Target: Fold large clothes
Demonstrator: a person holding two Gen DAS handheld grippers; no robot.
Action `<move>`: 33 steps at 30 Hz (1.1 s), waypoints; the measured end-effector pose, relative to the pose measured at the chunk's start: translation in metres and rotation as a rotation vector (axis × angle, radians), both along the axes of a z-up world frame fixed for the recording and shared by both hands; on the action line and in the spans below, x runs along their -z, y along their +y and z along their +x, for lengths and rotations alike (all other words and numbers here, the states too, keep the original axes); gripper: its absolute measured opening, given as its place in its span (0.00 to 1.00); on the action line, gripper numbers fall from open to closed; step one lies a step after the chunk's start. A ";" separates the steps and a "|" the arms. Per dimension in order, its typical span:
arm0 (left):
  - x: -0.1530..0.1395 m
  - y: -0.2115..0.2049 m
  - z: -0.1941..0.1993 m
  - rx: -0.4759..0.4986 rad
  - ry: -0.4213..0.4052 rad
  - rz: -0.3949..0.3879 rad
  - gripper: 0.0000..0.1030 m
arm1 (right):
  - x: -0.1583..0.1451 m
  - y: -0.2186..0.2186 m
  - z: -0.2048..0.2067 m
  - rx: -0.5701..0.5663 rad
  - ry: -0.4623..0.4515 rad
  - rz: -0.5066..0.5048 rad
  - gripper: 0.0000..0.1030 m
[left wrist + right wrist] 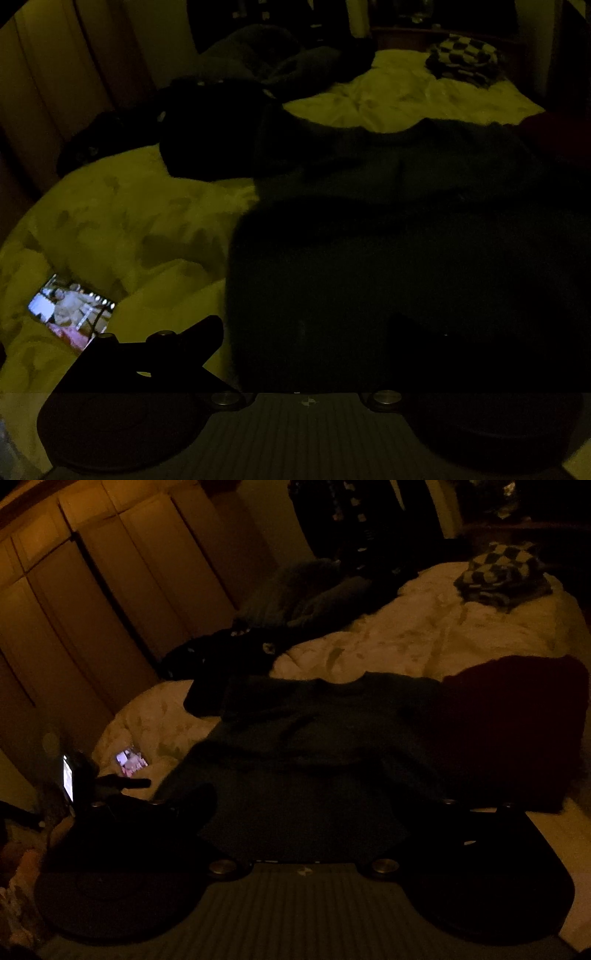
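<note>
Garment, dark and large, lay spread flat on bed, just beside lit phone. Right claw hung released and empty above it; left claw likewise spread wide, gripping nothing. Needed next, probably: matching edges pinched evenly.

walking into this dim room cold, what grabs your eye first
The lit phone screen glows on the pale duvet at the near left of the bed. Beside it a big dark garment lies spread over the near half, and a checkered cloth sits bunched at the far right corner.
</note>
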State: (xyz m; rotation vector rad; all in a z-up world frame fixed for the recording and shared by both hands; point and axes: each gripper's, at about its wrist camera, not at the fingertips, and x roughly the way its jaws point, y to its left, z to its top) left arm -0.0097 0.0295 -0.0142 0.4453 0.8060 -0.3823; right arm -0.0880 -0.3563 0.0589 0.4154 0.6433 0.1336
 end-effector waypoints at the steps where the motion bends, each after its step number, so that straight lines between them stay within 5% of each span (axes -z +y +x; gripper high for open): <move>1: -0.001 0.002 -0.003 -0.001 0.002 -0.004 1.00 | 0.002 0.001 -0.003 -0.005 0.008 -0.001 0.98; 9: -0.019 0.059 -0.028 -0.020 0.045 -0.114 1.00 | 0.024 0.004 -0.024 0.035 0.060 0.053 0.92; 16: -0.016 0.111 -0.022 -0.109 0.312 -0.450 1.00 | 0.042 -0.001 -0.031 0.102 0.130 0.076 0.86; 20: -0.005 0.098 -0.029 -0.088 0.317 -0.372 1.00 | 0.043 -0.006 -0.033 0.129 0.140 0.108 0.82; 30: 0.011 0.096 -0.026 -0.034 0.450 -0.471 1.00 | 0.050 -0.031 -0.039 0.173 0.155 0.236 0.79; 33: 0.016 0.100 -0.025 -0.057 0.467 -0.494 1.00 | 0.051 -0.031 -0.037 0.166 0.188 0.207 0.73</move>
